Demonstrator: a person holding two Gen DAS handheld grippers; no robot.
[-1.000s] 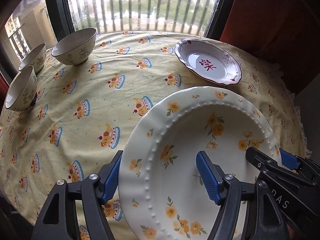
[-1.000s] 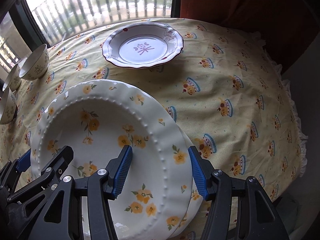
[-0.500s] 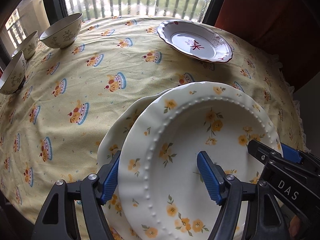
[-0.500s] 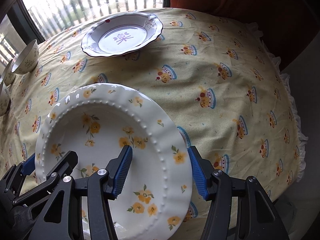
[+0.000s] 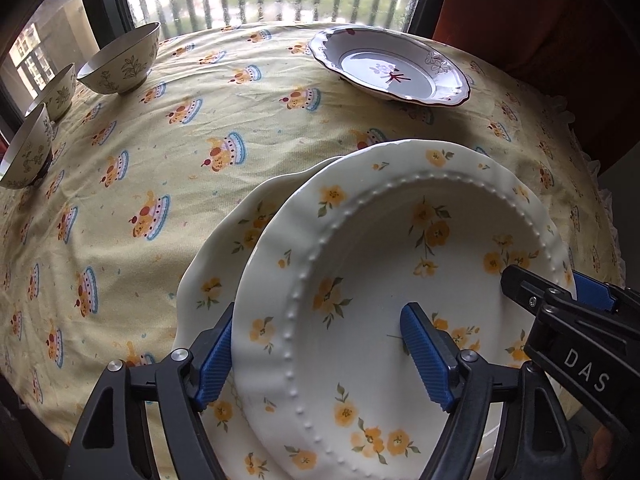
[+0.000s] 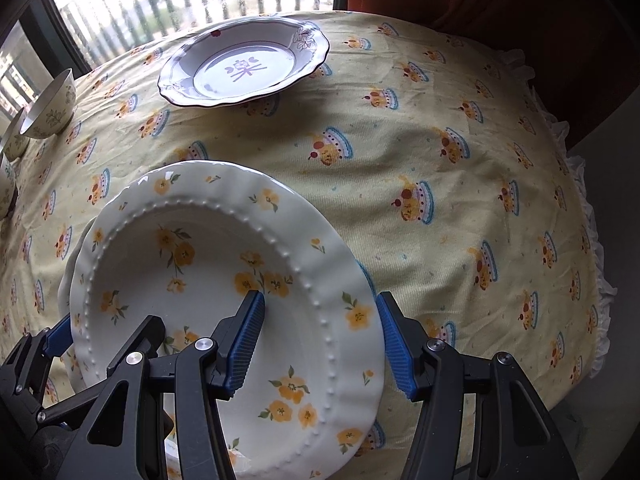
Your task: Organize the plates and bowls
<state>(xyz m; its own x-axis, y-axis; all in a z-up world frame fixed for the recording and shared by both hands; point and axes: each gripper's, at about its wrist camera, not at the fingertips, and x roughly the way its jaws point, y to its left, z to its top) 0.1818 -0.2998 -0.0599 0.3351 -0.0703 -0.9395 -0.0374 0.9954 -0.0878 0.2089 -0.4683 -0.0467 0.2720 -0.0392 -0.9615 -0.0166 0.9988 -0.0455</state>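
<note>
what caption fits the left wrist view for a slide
Two claws, left and right, lower a flowered plate onto a matching plate.

3 plates: 2 yellow-flowered plates [image 5: 380, 280], stacked, and 1 white plate with a dark scalloped rim [image 5: 390, 70]. 3 leaf-patterned bowls [image 5: 120, 64] in a row. 2 grippers [image 5: 320, 356].
</note>
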